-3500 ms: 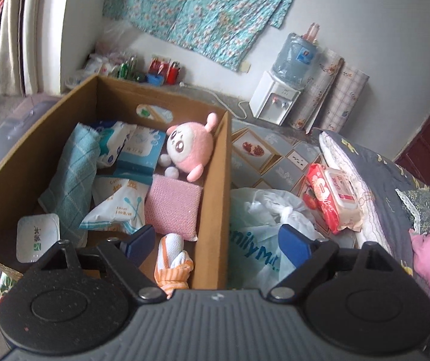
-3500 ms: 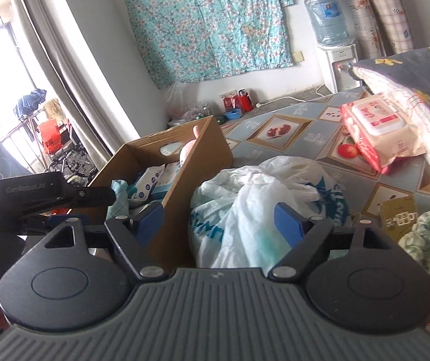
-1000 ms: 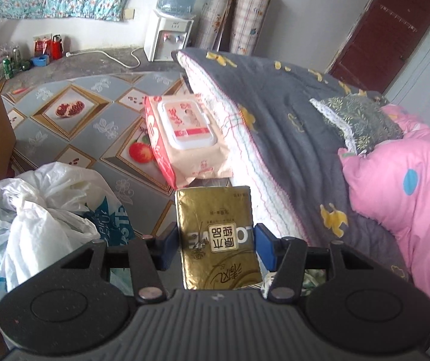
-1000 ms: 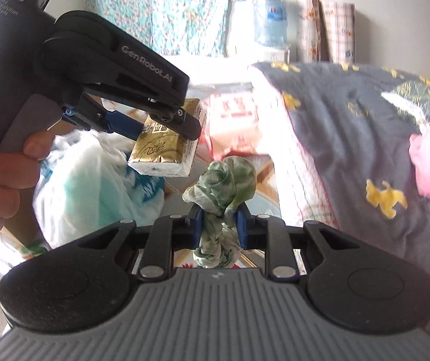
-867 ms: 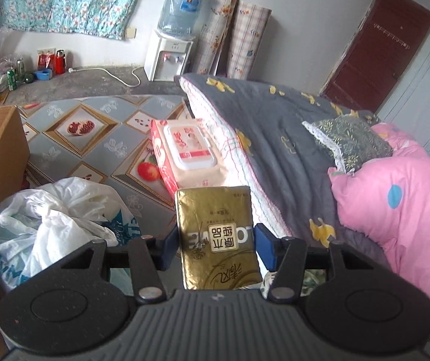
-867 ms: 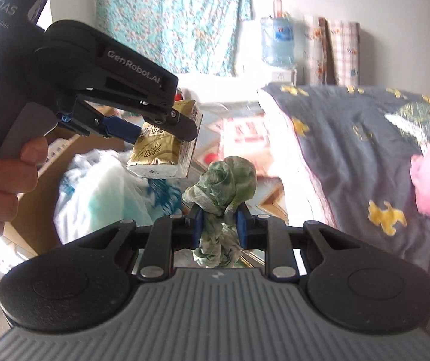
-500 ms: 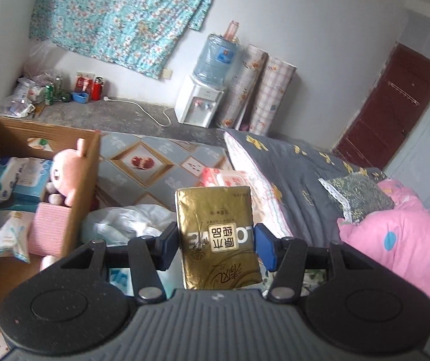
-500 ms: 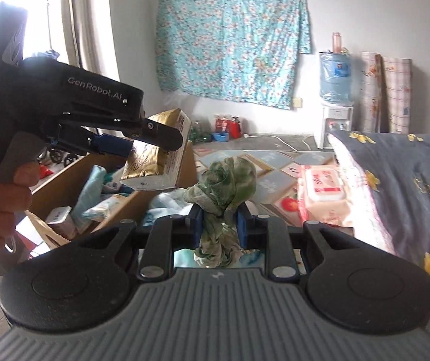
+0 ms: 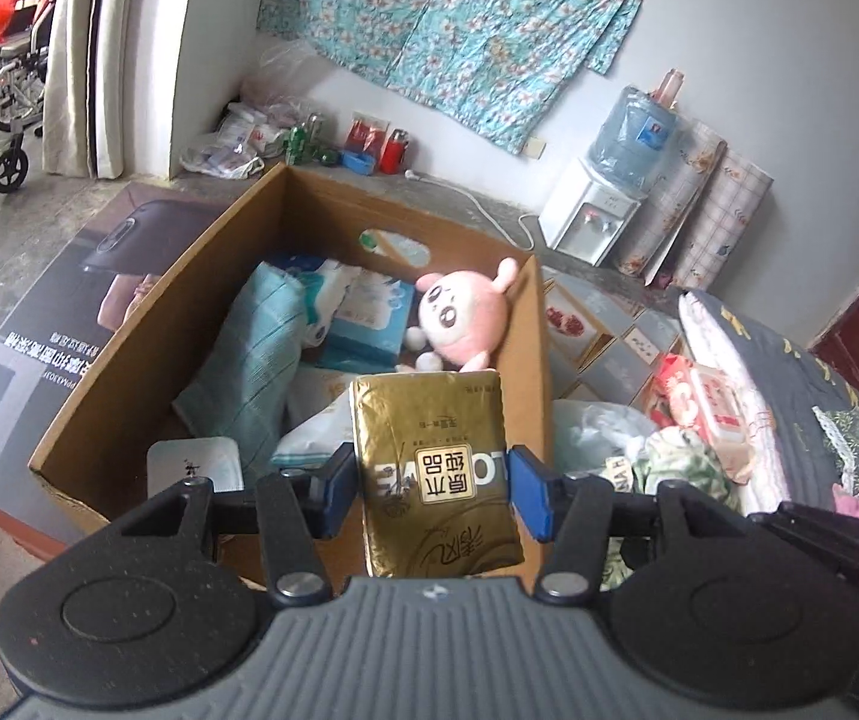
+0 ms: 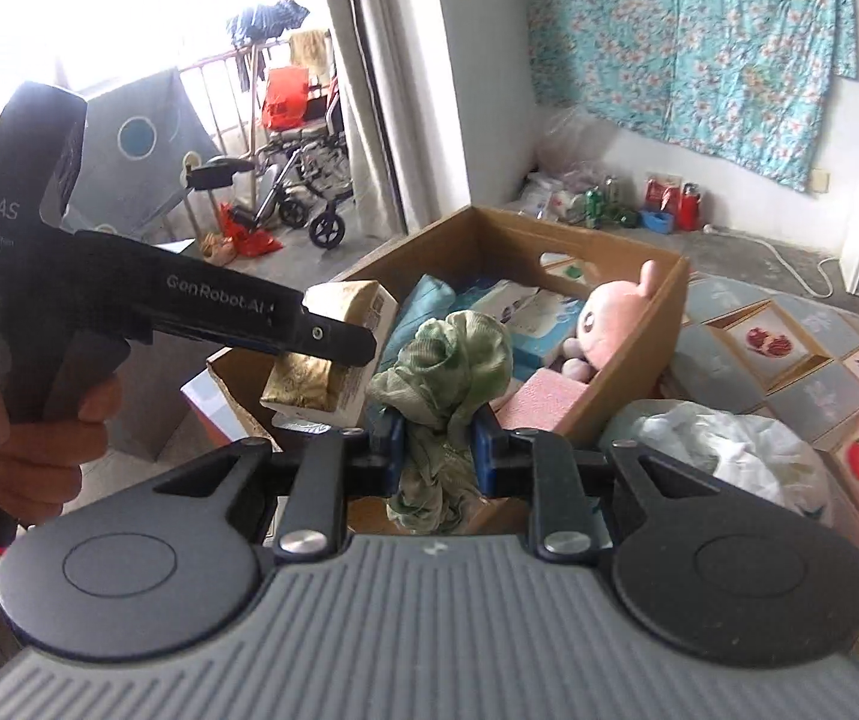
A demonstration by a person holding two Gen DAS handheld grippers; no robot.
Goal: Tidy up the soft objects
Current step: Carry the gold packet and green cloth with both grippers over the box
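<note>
**Two soft items carried toward the storage box**

Cardboard box (image 9: 129, 372): open-topped, standing on the floor, already part-filled. It probably gives under a push, so loads are better lowered in than pressed against its walls.

Folded teal towel (image 9: 249, 354): leans against the box's left inner wall; limp, best taken at a folded edge.

Pink plush toy (image 9: 465, 315): propped in the far right corner of the box; light and springy, so the body gives a surer hold than an ear.

Gold tissue pack (image 9: 429, 468): held above the near end of the box. The left gripper (image 9: 432, 489) is clamped on its two long sides, about mid-length. Judged light and compressible, with a glossy film wrap that may slip; a hold across the middle seems sound.

Green cloth bundle (image 10: 447, 372): a knotted, crumpled wad, hanging in front of the box. The right gripper (image 10: 436, 447) is pinched narrowly on its lower neck, the bulk bulging above the pads. Very light and shapeless; it should drop freely once let go.
</note>
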